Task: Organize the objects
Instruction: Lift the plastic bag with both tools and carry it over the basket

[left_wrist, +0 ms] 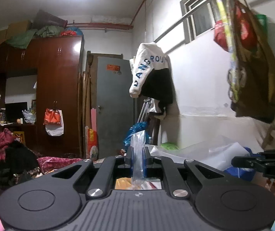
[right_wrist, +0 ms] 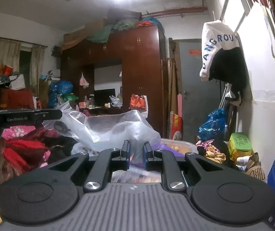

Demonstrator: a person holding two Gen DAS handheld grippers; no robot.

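We see our left gripper (left_wrist: 137, 155) pinching a clear plastic bag (left_wrist: 137, 154) upright at six o'clock. Our right gripper (left_wrist: 261, 162) enters at four o'clock.

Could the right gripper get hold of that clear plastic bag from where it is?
Probably yes: the right gripper already has a fold of the clear plastic bag between its fingers, with nothing in the way.
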